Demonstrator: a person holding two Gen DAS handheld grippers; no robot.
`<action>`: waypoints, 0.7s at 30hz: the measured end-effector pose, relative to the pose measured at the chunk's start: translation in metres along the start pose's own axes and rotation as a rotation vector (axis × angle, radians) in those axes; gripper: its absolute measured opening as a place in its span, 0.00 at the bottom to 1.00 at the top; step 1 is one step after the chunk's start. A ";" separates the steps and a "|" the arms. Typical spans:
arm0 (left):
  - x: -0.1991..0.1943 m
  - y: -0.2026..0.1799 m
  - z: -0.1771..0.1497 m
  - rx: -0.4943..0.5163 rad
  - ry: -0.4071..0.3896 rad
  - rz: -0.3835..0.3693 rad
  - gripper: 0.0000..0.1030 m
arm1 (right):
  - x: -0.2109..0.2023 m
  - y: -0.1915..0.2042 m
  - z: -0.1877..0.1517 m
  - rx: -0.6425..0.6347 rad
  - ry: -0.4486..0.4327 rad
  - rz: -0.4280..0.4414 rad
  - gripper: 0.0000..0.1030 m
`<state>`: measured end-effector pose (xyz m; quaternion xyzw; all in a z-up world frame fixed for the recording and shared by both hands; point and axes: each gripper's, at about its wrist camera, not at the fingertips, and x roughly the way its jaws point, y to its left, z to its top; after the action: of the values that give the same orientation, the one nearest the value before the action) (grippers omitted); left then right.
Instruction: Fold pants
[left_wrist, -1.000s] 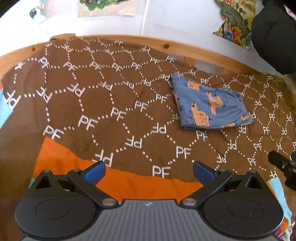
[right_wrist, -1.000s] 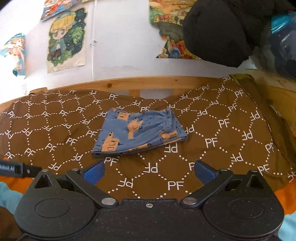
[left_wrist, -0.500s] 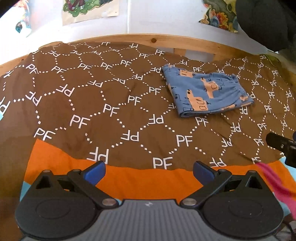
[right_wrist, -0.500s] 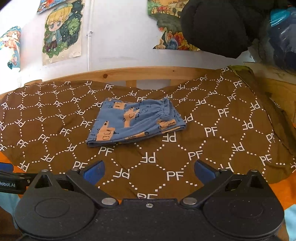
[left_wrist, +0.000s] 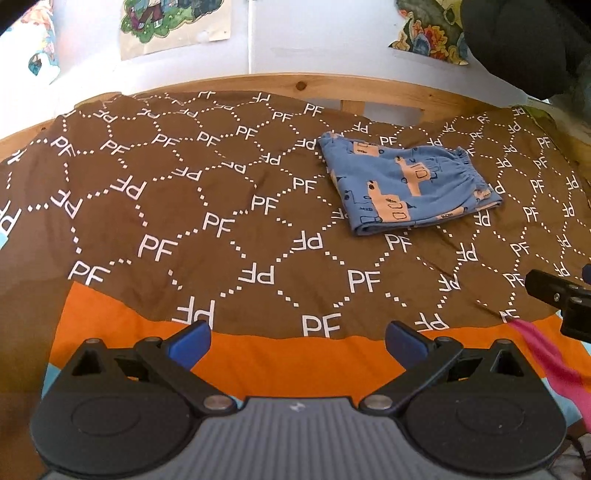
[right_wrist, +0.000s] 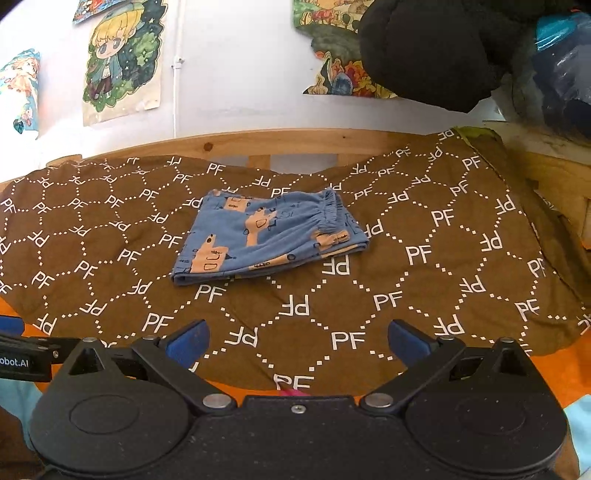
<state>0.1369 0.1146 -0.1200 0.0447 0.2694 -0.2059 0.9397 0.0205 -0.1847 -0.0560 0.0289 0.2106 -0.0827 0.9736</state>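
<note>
Both tools drawn back, wide open, pants (right_wrist: 269, 240) folded

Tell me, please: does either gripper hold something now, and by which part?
Nothing is held. The left gripper and the right gripper are both open and empty; the folded pants lie apart on the brown cloth.

White wall (right_wrist: 240, 74) behind, cartoon posters (right_wrist: 123, 61) taped on it. Wooden bed rail (left_wrist: 295, 83) along far edge. Brown patterned cloth (left_wrist: 184, 206) over orange sheet (left_wrist: 280, 358). Dark bundle (right_wrist: 436, 48) upper right. Bright, even light.
</note>
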 end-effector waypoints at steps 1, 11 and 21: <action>0.000 -0.001 0.000 0.005 -0.002 0.000 1.00 | 0.000 0.000 0.000 0.000 0.001 0.003 0.99; 0.002 -0.001 -0.001 0.013 0.013 0.004 1.00 | 0.001 -0.001 -0.001 -0.001 0.007 0.013 0.99; 0.002 -0.001 -0.002 0.017 0.019 0.004 1.00 | 0.002 -0.001 -0.001 0.001 0.010 0.011 0.99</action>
<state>0.1371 0.1134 -0.1227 0.0551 0.2766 -0.2057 0.9371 0.0218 -0.1862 -0.0576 0.0310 0.2153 -0.0774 0.9730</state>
